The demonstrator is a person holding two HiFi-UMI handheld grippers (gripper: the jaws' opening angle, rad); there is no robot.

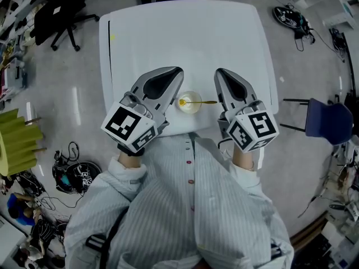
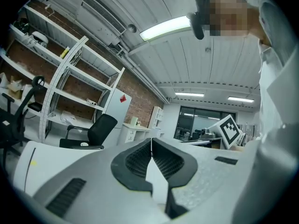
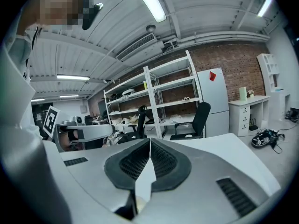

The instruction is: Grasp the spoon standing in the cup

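Flagging risks, spoon outward:

- spoon (image 1: pixel 197 102) sits in the cup (image 1: pixel 189 106). It looks tipped over rather than upright, with the handle out past the rim toward 3 o'clock.
- The handle end is just beside the flank of the right gripper (image 1: pixel 220 73). Any sideways drift there probably knocks the handle and levers the cup over.
- The cup is at the counter's (image 1: pixel 185 32) 6 o'clock edge, close to the person's shirt. A shove toward 6 likely puts it off the edge.
- Fingers on both grippers are closed with nothing between them. Coming in like that would ram the spoon instead of straddling it, so open them first.
- left gripper (image 1: pixel 178 70) is at the cup's 9 o'clock and the right one at its 3 o'clock, with both tips already past the cup toward 12. Whichever goes in has to back off and drop, and the body could sweep the cup on the way.
- Neither gripper view shows the cup or spoon, only the counter top and the room beyond. Line-up depends on the head view alone, so misalignment is likely.
- The handle looks thin. An off-centre pinch could let it pivot or drag the cup.
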